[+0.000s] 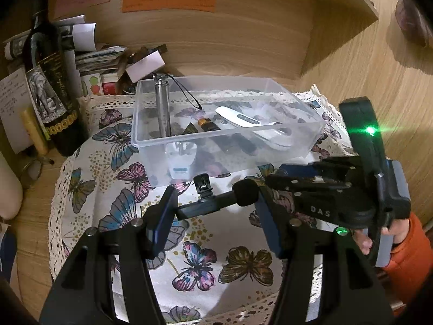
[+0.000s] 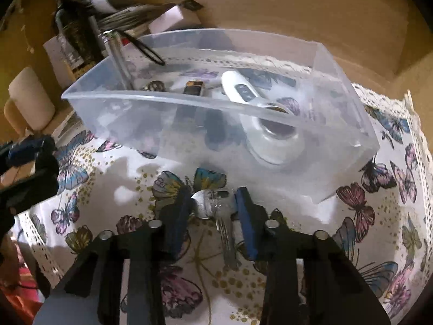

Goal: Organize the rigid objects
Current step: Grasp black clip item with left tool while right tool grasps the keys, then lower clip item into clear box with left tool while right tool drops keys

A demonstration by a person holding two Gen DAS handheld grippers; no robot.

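Observation:
A clear plastic bin (image 1: 151, 140) (image 2: 89, 100) stands on the butterfly cloth. It holds a silver flashlight (image 1: 162, 103) (image 2: 116, 54), a battery (image 1: 208, 124) (image 2: 193, 88), a white remote-like device (image 1: 239, 117) (image 2: 238, 86), a white plug (image 1: 178, 159) and a tape roll (image 2: 276, 140). My left gripper (image 1: 213, 211) is open; a black clip-on microphone (image 1: 216, 200) lies between its fingers on the cloth. My right gripper (image 2: 212, 205) is shut on a bunch of silver keys (image 2: 216, 205) just in front of the bin. The right gripper also shows in the left wrist view (image 1: 273, 180).
A dark wine bottle (image 1: 51, 81) (image 2: 73, 27), stacked papers and small boxes (image 1: 102, 62) stand behind and left of the bin. A wooden wall and shelf (image 1: 338, 13) close the back and right. The cloth (image 1: 216, 257) (image 2: 379, 230) covers a round table.

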